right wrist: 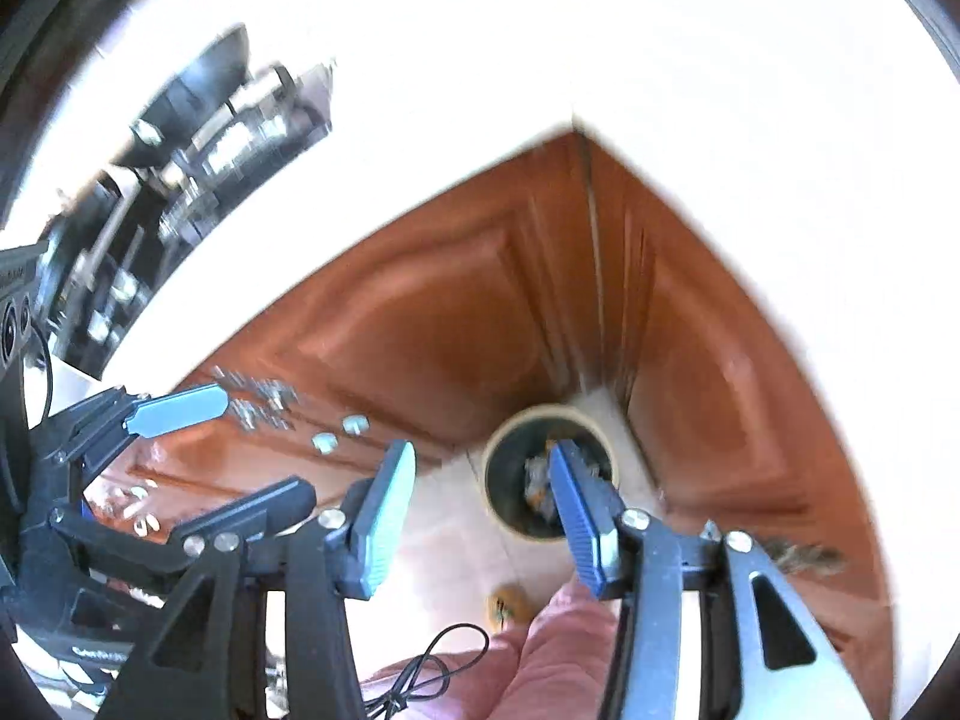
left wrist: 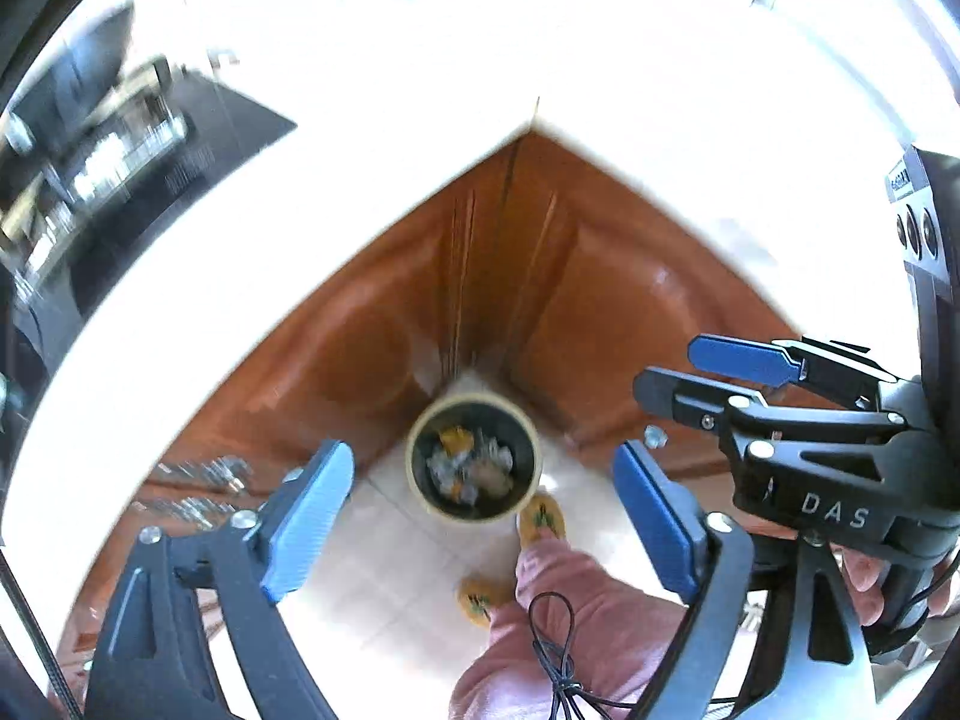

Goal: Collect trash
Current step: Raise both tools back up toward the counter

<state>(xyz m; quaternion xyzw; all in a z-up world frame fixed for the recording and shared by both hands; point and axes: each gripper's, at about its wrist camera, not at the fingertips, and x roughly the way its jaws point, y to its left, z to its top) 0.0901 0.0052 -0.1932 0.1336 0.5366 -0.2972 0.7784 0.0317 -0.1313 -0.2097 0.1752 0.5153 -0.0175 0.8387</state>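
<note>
Reddish-brown wooden cabinet doors (left wrist: 372, 324) meet in an inner corner, and a round bin (left wrist: 474, 459) stands on the pale tiled floor (left wrist: 384, 546) tucked right into that corner, probably so it stays out of the walkway yet can be reached from the white desk (left wrist: 252, 192) that runs above on both sides. The bin has a cream rim and a dark inside, and crumpled trash (left wrist: 471, 468), pale with bits of orange, already lies at its bottom.

Both tools point steeply down at it from well above. The left gripper (left wrist: 480, 516) has its jaws spread wide with nothing between the blue pads; in the left wrist view the bin shows in the gap between them, far below and apart from them. The right gripper (right wrist: 486, 522) has its jaws partly apart and also empty; in its own view the bin (right wrist: 549, 471) sits behind the right-hand pad, a little off the centre line, again well below.

Being held high and empty over a bin that already holds rubbish suggests a drop is done and the hands are free for more.

A person's pink-clad leg (left wrist: 576, 618) and yellow slippers (left wrist: 543, 519) stand just beside the bin, with a thin black cable (left wrist: 555, 654) dangling in front.
</note>
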